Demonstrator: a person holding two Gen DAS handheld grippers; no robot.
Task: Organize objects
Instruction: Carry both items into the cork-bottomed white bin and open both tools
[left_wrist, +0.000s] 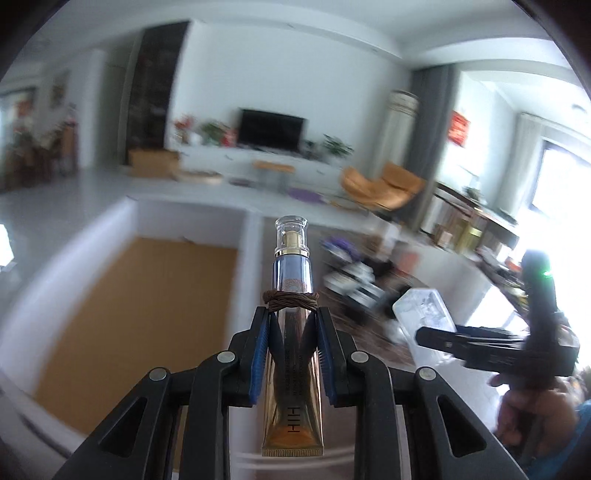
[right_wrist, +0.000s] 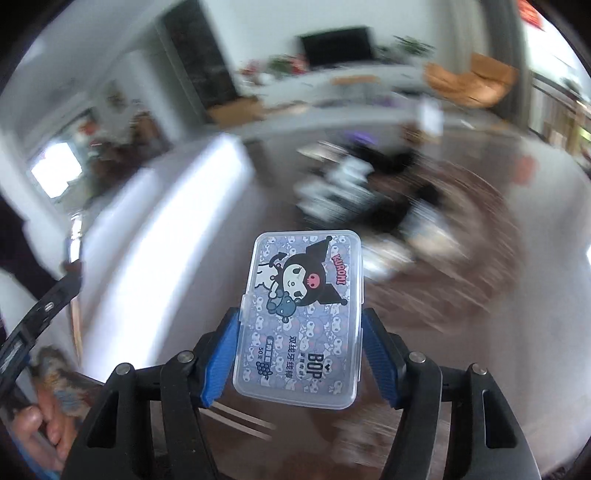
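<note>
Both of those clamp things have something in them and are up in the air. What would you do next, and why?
Probably carry both toward the white box with the brown floor and lower them in. The left hand-held gripper is shut on a gold cosmetic tube, the right hand-held gripper on a clear cartoon-print case, both lifted off the cluttered table.

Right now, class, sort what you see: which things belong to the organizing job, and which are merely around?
In the job:
- cosmetic tube, clamped in left hand-held gripper
- clear floss-pick box, clamped in right hand-held gripper

Merely around:
- television
- orange chair
</note>
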